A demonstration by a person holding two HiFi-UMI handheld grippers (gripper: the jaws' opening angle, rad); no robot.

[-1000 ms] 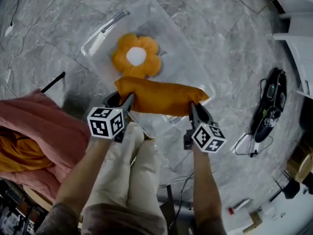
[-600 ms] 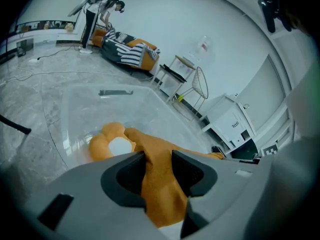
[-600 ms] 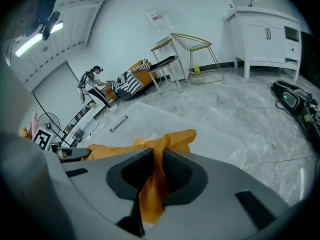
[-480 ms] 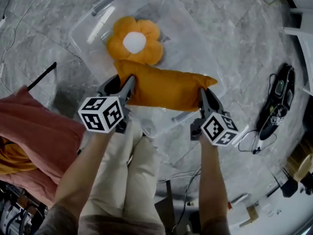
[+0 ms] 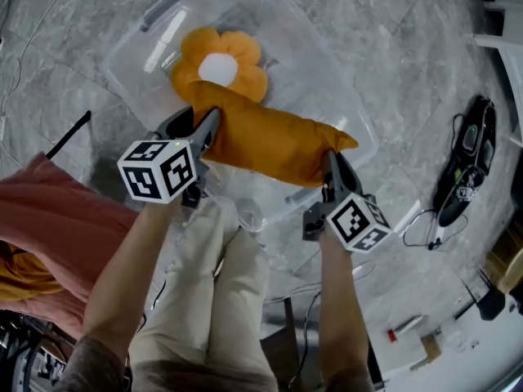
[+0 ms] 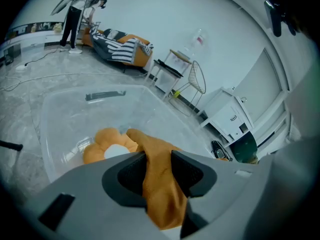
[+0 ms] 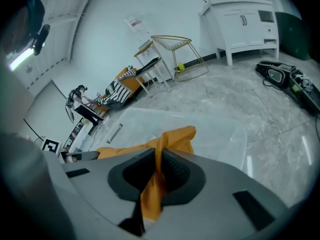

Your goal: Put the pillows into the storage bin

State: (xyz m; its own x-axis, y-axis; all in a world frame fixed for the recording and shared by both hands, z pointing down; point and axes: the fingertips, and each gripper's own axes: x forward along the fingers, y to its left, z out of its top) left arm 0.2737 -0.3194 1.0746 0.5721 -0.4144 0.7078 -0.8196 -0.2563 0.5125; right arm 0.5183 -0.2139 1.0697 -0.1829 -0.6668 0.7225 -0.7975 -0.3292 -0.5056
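Note:
A long orange pillow point(image 5: 265, 140) hangs stretched between my two grippers over the clear plastic storage bin point(image 5: 151, 37). My left gripper point(image 5: 203, 133) is shut on the pillow's left end point(image 6: 157, 181). My right gripper point(image 5: 329, 168) pinches the pillow's right corner point(image 7: 152, 189), and its jaws are closing tighter on the fabric. A flower-shaped orange pillow with a white centre point(image 5: 217, 65) lies on the bin's bottom; the left gripper view shows this flower pillow point(image 6: 107, 149) beyond the jaws.
A pink blanket over something orange point(image 5: 57, 227) sits at the left. A black handheld vacuum point(image 5: 466, 170) and cables lie on the marble floor at the right. The person's legs point(image 5: 216, 292) stand just before the bin. White cabinets and a wire chair point(image 7: 175, 46) stand further off.
Both grippers have carried the long pillow further over the bin, towards the flower pillow. The right gripper has pinched tighter on its corner.

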